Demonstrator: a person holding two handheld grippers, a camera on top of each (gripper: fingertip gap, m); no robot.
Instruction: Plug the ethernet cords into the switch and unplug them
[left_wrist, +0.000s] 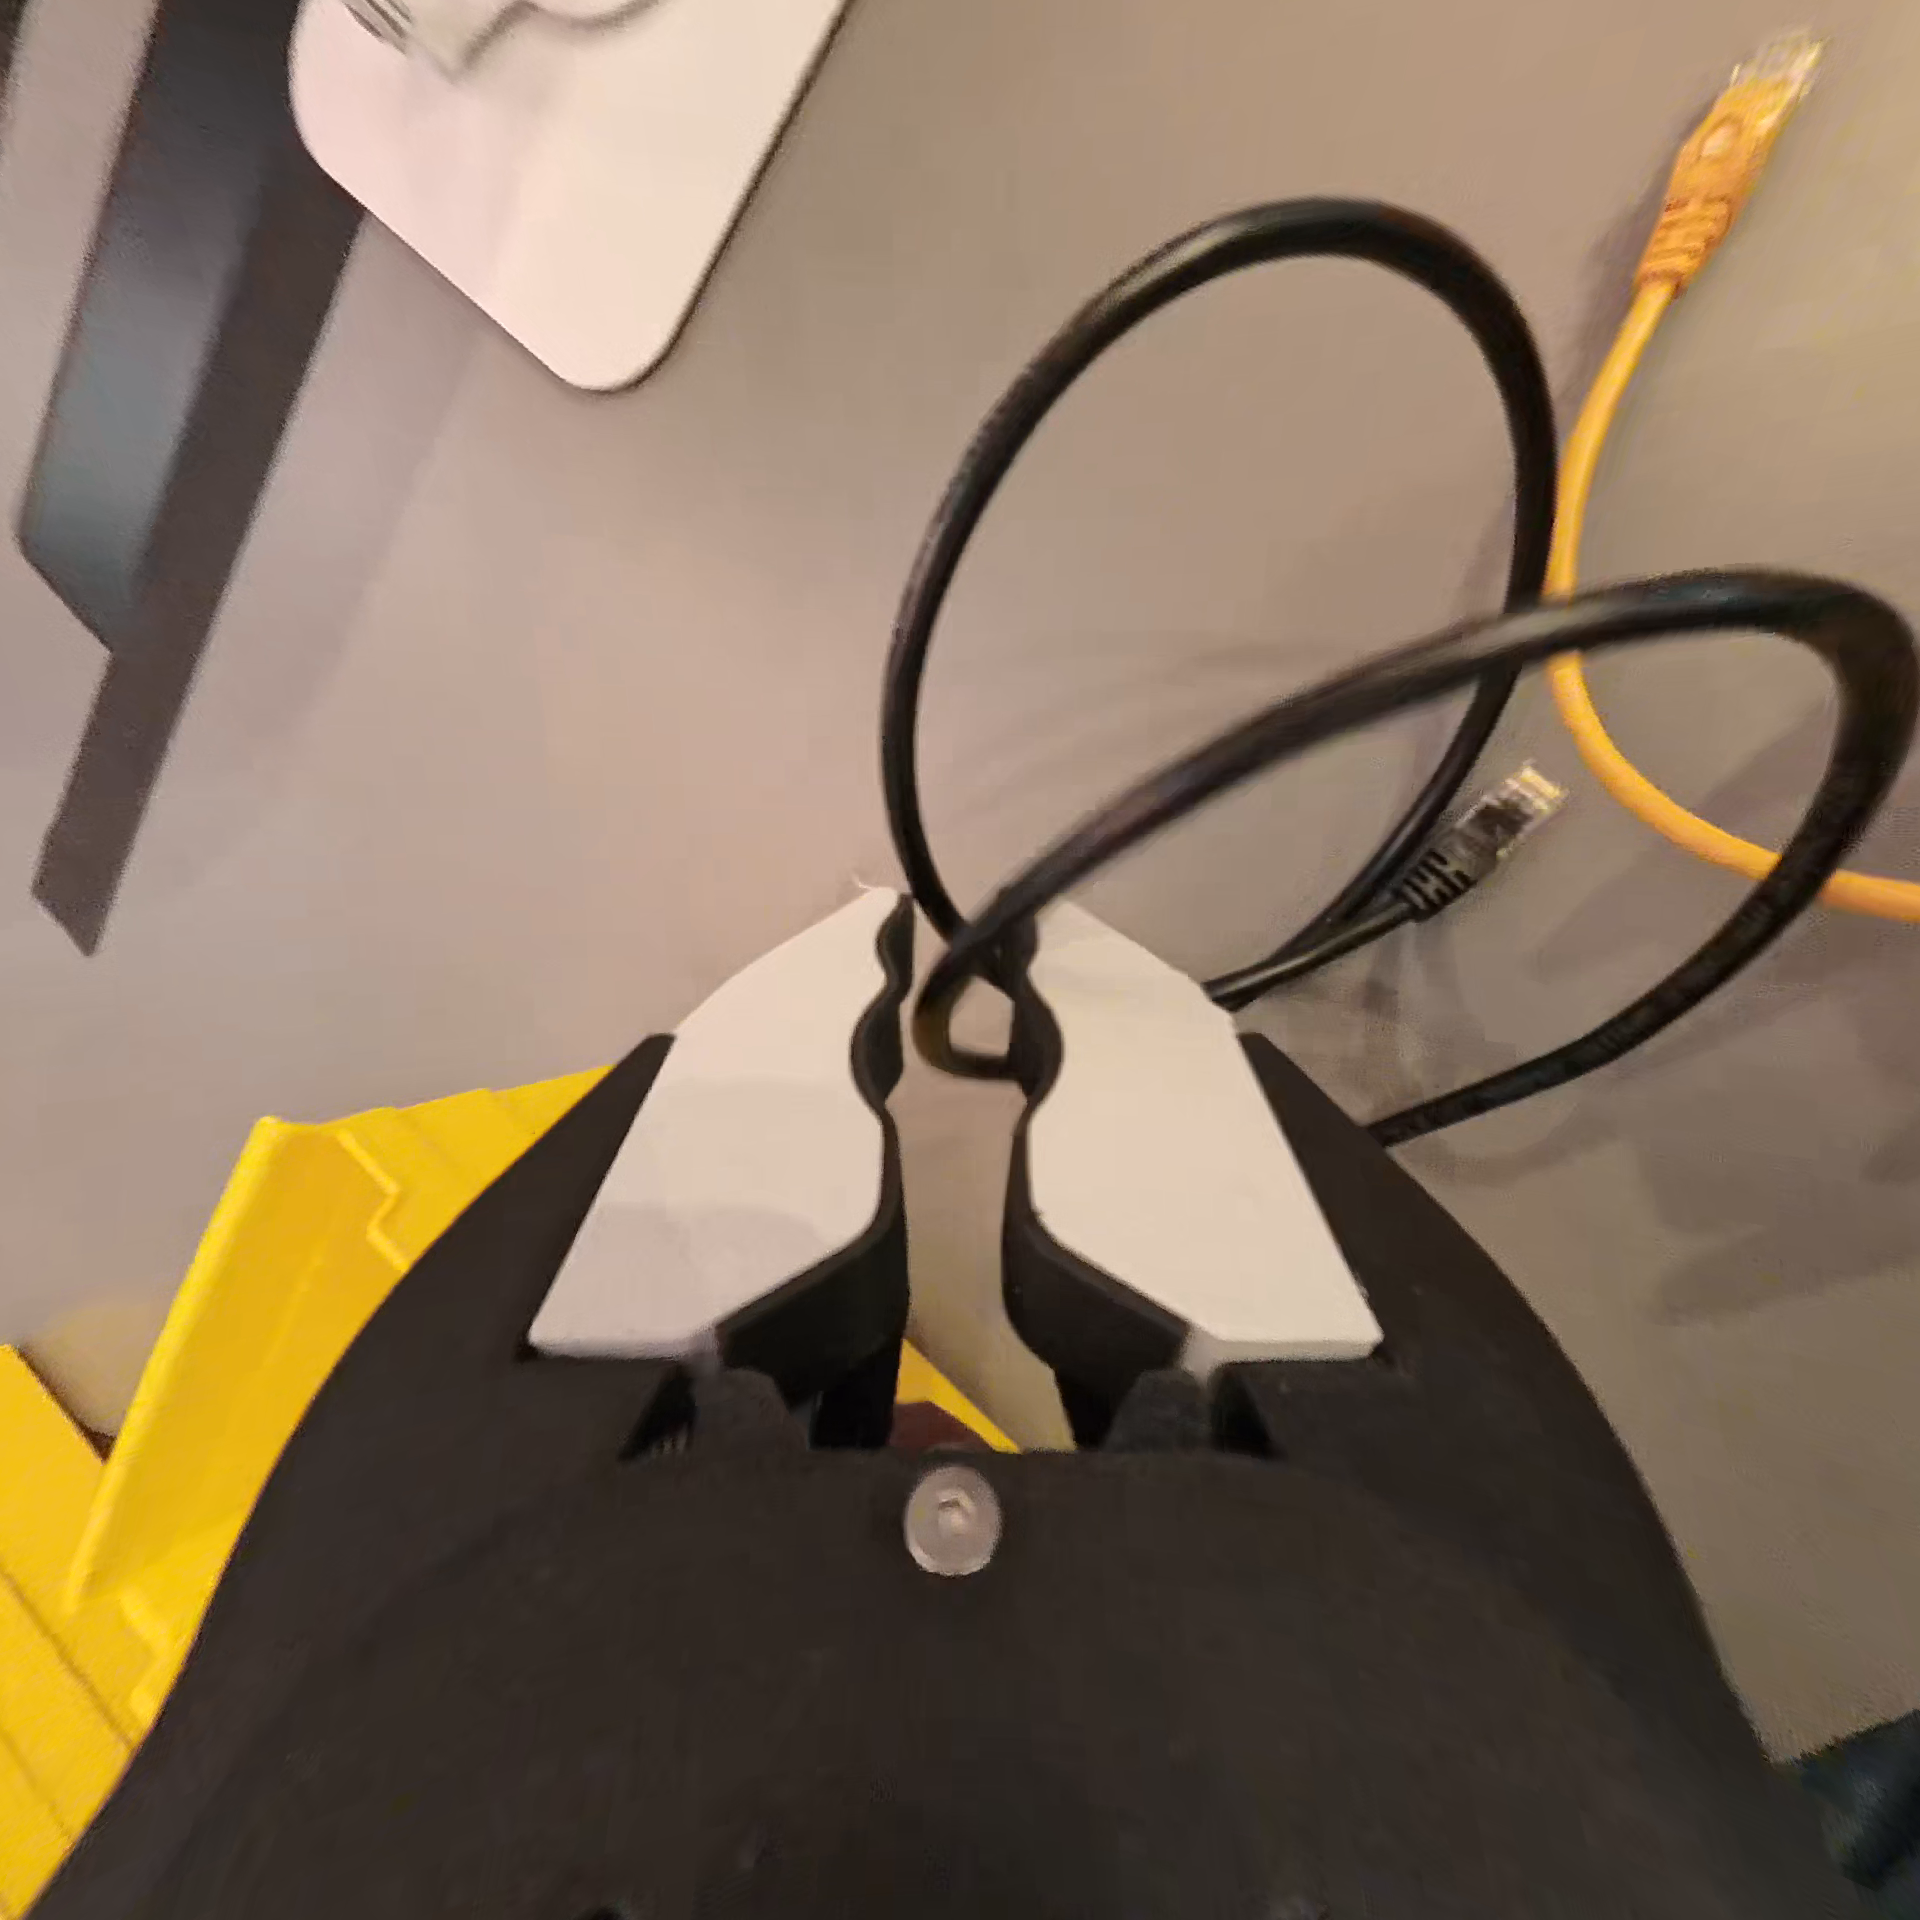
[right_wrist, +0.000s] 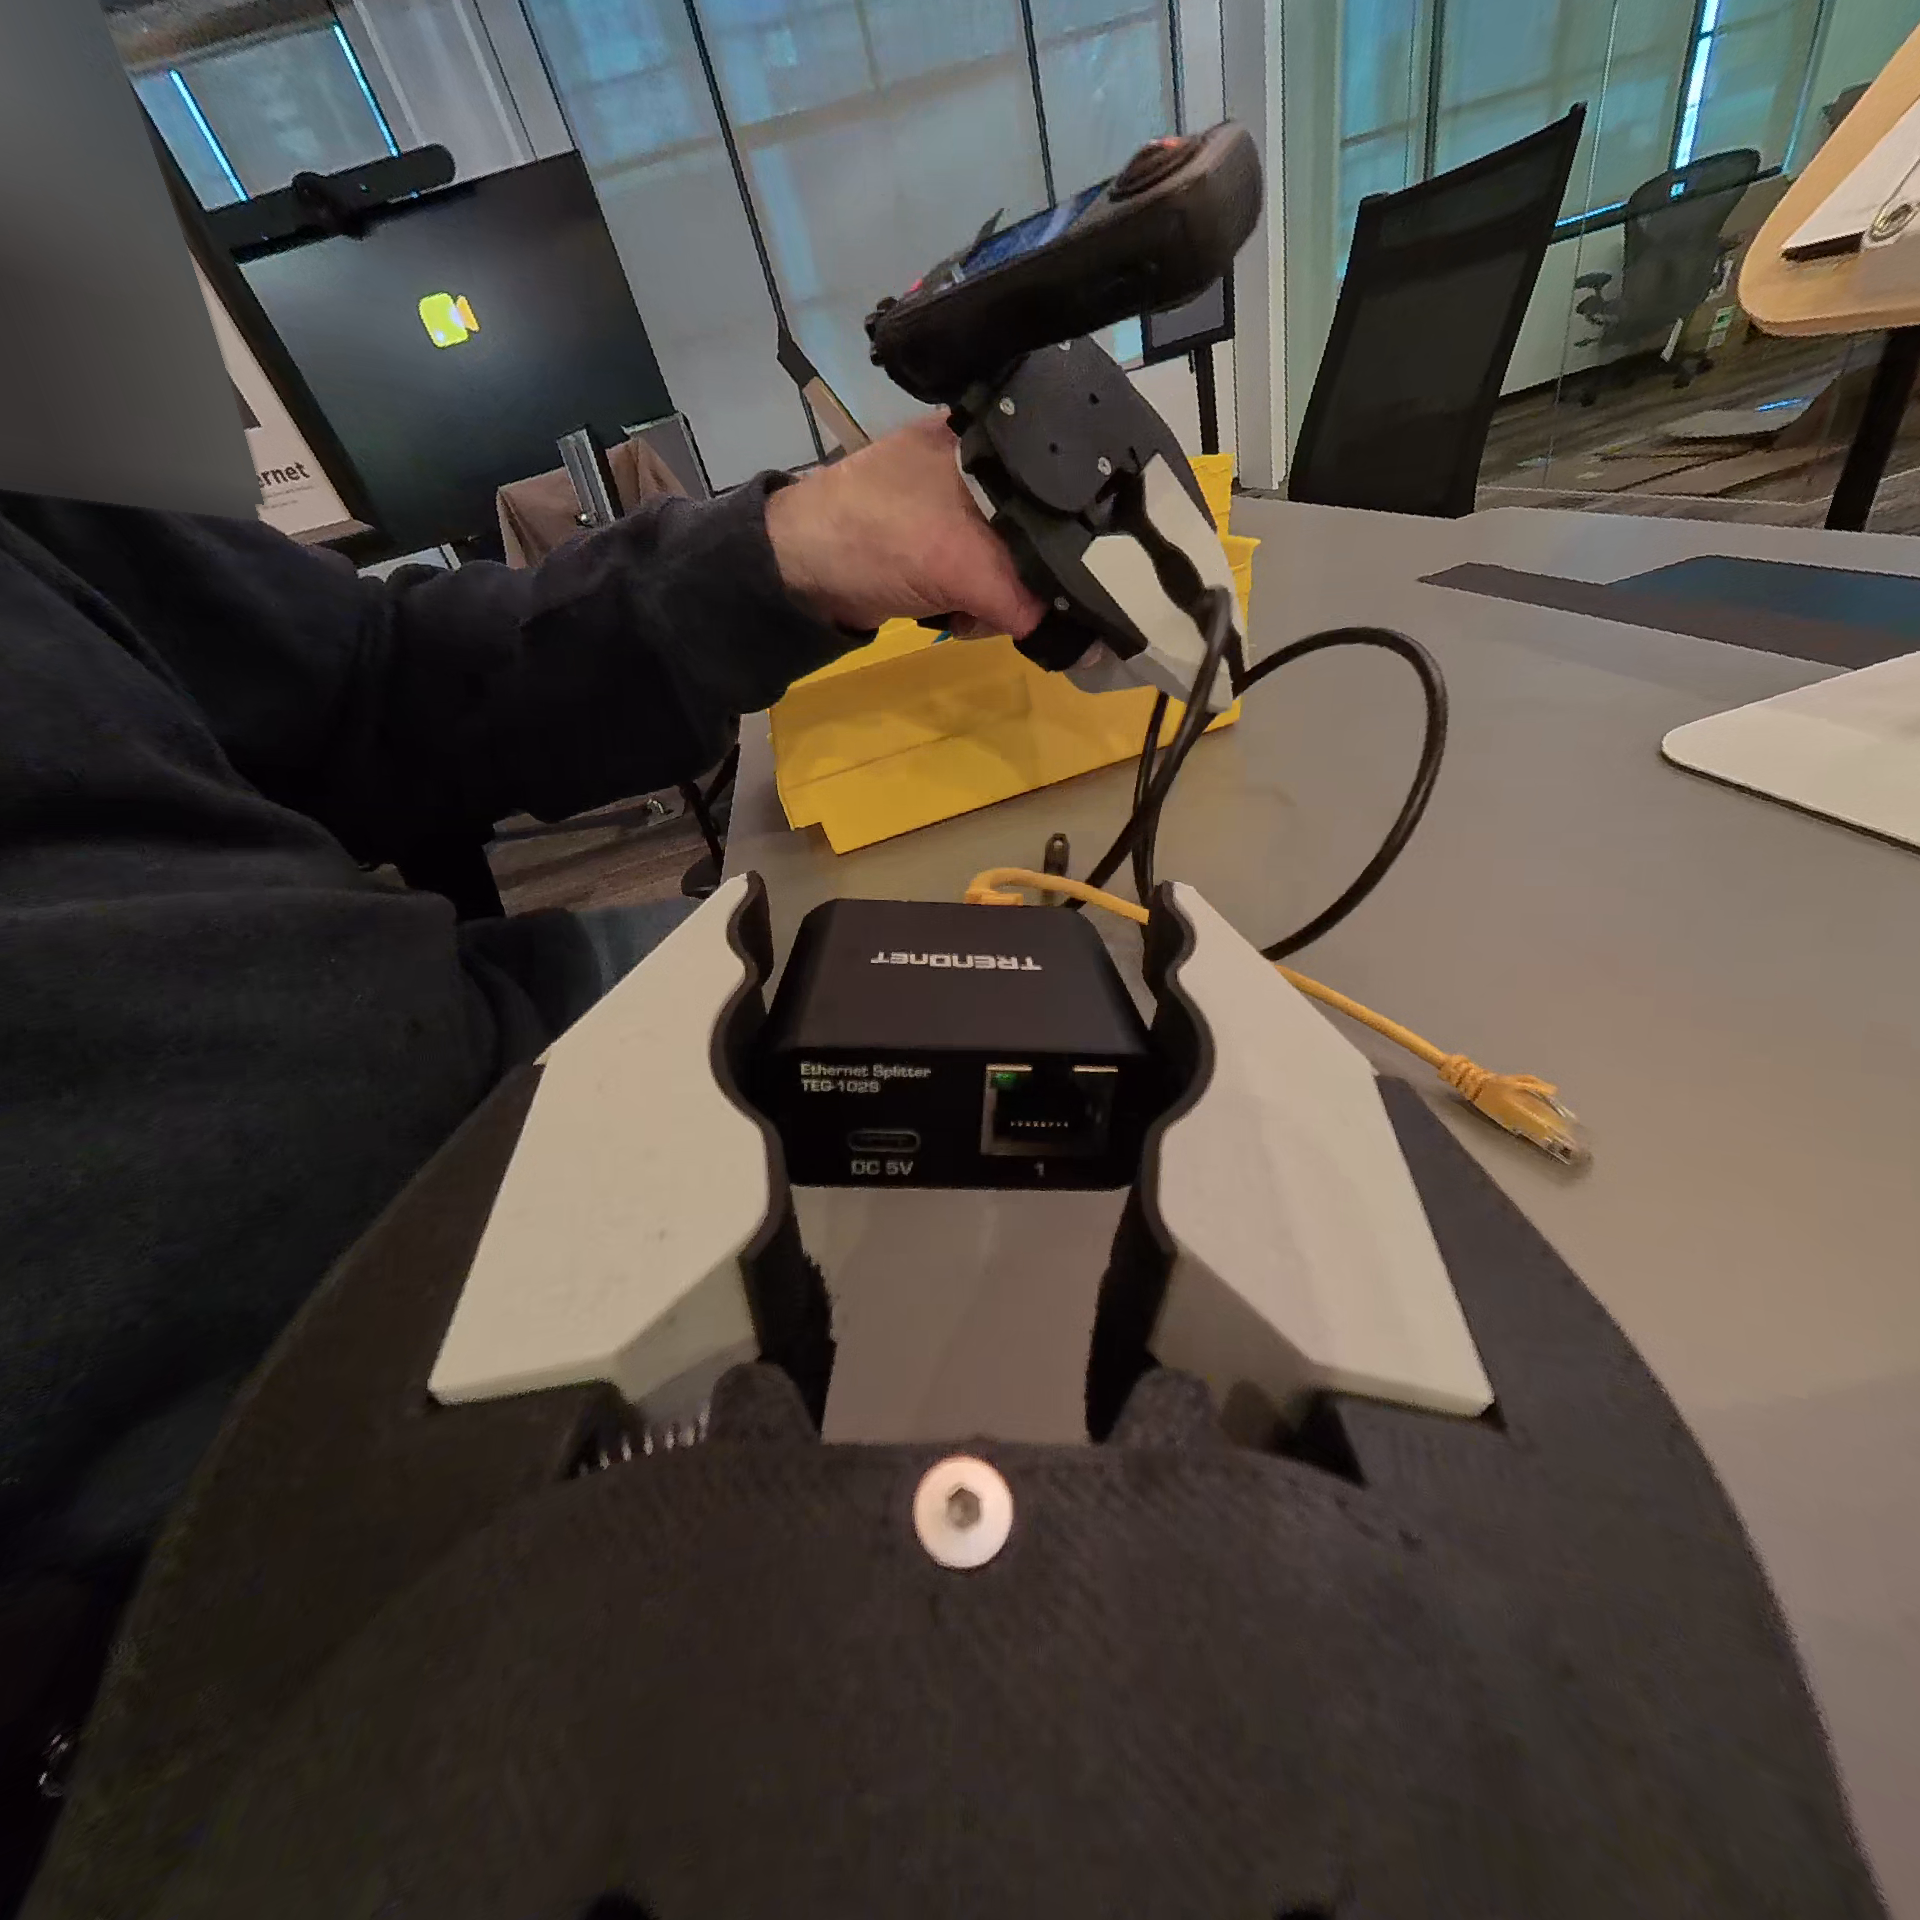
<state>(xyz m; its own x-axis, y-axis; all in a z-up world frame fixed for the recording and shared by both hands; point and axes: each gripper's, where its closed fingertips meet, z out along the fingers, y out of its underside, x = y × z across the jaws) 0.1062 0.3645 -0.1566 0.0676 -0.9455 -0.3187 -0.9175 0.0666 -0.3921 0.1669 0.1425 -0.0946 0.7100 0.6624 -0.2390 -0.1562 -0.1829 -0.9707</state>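
Note:
My left gripper (left_wrist: 971, 935) is shut on a black ethernet cord (left_wrist: 1226, 717) and holds a loop of it above the grey table. The cord's clear plug (left_wrist: 1491, 831) lies free on the table. A yellow ethernet cord (left_wrist: 1600, 499) lies to the right, its plug (left_wrist: 1725, 156) unplugged. My right gripper (right_wrist: 961, 896) is shut on a small black switch (right_wrist: 951, 997), one finger on each side. The port (right_wrist: 1049, 1112) facing me is empty. In the right wrist view the left gripper (right_wrist: 1195, 665) holds the black cord (right_wrist: 1423, 748) up behind the switch. The yellow plug (right_wrist: 1522, 1112) lies at the right.
A yellow bin (right_wrist: 935, 727) stands on the table behind the left gripper and also shows in the left wrist view (left_wrist: 260, 1299). A white flat base (left_wrist: 540, 187) and a dark strip (left_wrist: 156, 416) lie farther off. A person's sleeve (right_wrist: 468, 675) fills the left side. The tips of one gripper are about 25 cm away from the tips of the other.

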